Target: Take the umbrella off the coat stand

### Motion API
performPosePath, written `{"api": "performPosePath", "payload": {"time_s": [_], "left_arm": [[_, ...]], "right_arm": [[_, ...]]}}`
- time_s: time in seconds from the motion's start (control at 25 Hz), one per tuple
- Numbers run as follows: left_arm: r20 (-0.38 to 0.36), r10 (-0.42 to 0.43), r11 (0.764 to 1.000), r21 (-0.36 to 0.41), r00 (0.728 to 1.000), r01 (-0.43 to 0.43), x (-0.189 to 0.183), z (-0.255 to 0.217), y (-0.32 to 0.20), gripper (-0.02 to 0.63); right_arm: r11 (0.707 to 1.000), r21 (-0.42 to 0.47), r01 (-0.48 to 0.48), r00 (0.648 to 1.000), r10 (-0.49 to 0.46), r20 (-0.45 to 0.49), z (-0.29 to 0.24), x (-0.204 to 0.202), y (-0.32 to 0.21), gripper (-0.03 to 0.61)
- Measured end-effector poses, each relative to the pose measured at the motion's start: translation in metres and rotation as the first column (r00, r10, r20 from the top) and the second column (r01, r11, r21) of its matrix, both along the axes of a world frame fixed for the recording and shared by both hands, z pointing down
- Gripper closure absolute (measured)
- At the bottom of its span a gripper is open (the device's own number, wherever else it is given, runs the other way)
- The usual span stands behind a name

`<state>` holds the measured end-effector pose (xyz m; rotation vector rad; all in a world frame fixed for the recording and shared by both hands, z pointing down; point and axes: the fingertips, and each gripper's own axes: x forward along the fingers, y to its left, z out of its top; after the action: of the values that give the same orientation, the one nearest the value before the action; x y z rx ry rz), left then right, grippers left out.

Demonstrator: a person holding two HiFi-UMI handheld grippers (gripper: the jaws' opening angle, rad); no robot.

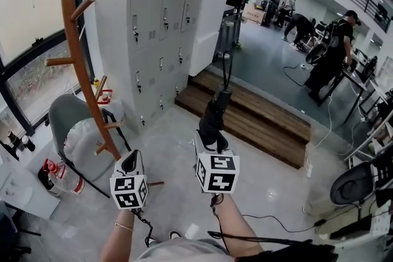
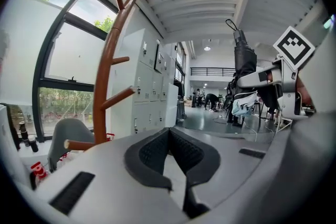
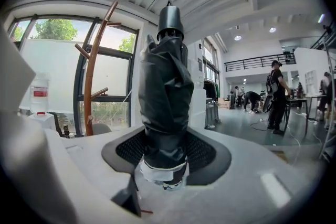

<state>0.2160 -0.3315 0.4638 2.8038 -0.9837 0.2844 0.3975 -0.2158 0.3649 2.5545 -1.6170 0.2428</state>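
A folded black umbrella [image 1: 215, 121] sticks out ahead of my right gripper [image 1: 212, 143], away from the stand. In the right gripper view the jaws are shut on the umbrella [image 3: 165, 86] near its handle end, and it fills the gap at my right gripper [image 3: 167, 139]. The brown wooden coat stand [image 1: 77, 46] rises at the left with bare pegs. My left gripper [image 1: 130, 161] hovers close to the stand's lower pegs, apart from them. The left gripper view shows its pads [image 2: 152, 152] meeting with nothing between, the coat stand [image 2: 105, 86] at the left and the umbrella [image 2: 244, 57] at the right.
Grey lockers [image 1: 159, 21] stand behind the coat stand. A grey chair [image 1: 70, 126] and a red-capped jug [image 1: 58, 172] sit at its foot. A wooden step [image 1: 258, 113] crosses ahead. People [image 1: 334, 52] work at desks far right, and cables lie on the floor.
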Motion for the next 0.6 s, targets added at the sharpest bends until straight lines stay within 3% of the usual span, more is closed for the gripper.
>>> {"api": "performPosePath", "payload": {"time_s": [0.36,0.6], "left_arm": [[-0.001,0.092,0.992,0.084,0.996,-0.091,0.057,-0.006,0.020,0.609],[0.032,0.171,0.982,0.071,0.985,-0.173,0.084,0.009,0.036,0.609]], "right_arm": [[0.992,-0.045,-0.119,0.992,0.120,0.037,0.051,0.029,0.051,0.360],[0.983,-0.067,-0.173,0.983,0.176,0.042,0.090,0.032,0.075,0.360]]}}
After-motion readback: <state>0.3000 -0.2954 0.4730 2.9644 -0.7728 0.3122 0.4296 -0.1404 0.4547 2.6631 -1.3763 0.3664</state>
